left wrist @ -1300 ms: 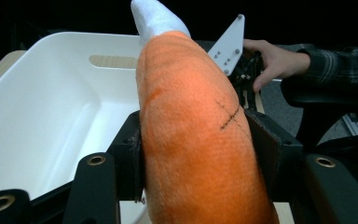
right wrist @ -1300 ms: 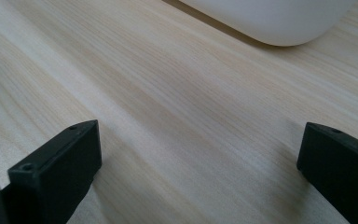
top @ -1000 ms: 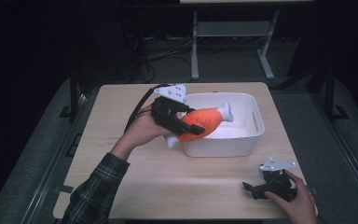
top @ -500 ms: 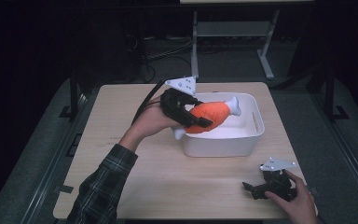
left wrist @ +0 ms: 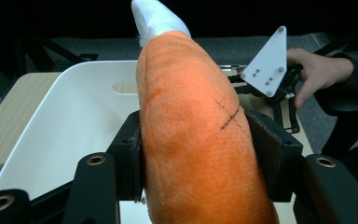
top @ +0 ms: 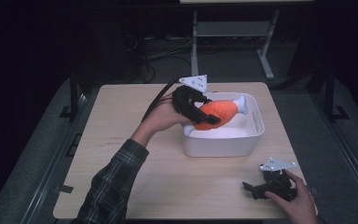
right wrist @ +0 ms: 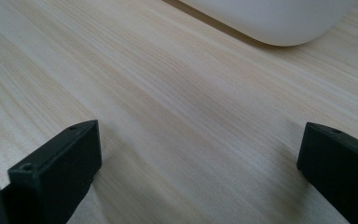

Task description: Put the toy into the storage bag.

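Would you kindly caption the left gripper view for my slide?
Left gripper clamps an orange plush drumstick above a white bin.

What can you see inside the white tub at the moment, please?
The white tub shows bare white floor; an orange plush drumstick hangs over it in the left hand-held gripper, hiding part of the floor.

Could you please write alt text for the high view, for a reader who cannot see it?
The left gripper holds an orange plush drumstick above a white bin on a wooden table. The right gripper rests open near the table's front right corner.
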A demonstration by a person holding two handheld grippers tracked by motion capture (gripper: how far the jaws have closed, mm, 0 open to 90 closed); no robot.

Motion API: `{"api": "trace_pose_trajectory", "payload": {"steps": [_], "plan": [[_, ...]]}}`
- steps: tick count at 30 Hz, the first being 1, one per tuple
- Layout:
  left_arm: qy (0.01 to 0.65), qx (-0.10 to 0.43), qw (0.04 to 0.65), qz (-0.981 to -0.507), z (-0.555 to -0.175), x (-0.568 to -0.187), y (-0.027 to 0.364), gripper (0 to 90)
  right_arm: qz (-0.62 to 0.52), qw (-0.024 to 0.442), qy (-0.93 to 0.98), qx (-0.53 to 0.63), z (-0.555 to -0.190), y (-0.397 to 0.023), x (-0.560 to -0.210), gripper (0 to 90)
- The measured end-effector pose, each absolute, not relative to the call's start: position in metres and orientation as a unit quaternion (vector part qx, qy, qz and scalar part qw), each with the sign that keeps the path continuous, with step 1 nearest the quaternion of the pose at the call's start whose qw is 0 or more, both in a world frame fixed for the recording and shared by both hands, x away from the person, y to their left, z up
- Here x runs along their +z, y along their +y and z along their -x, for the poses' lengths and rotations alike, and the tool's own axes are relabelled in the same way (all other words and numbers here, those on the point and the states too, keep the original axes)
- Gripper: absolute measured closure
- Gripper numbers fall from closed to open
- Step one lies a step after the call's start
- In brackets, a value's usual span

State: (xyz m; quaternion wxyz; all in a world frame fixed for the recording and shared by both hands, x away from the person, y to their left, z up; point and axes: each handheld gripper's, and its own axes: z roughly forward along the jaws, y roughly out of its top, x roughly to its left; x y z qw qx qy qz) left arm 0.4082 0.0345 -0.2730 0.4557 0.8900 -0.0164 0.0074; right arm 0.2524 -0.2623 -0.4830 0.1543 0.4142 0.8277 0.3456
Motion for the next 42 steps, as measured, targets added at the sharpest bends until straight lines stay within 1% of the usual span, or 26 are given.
{"api": "trace_pose_trajectory", "payload": {"steps": [5, 15, 26, 42], "plan": [[-0.011, -0.003, 0.463, -0.886, -0.416, -0.280, 0.027, 43.4, -0.415, 0.154, 0.828, 0.345, -0.252, -0.262, -0.483, 0.0], [-0.016, -0.022, 0.455, -0.890, -0.431, -0.300, 0.014, 42.7, -0.416, 0.153, 0.827, 0.346, -0.252, -0.262, -0.483, 0.0], [-0.026, -0.035, 0.439, -0.898, -0.432, -0.314, -0.001, 41.9, -0.417, 0.153, 0.827, 0.346, -0.252, -0.262, -0.483, 0.0], [-0.035, -0.034, 0.419, -0.906, -0.432, -0.323, -0.013, 41.4, -0.415, 0.153, 0.827, 0.346, -0.252, -0.262, -0.483, 0.0]]}}
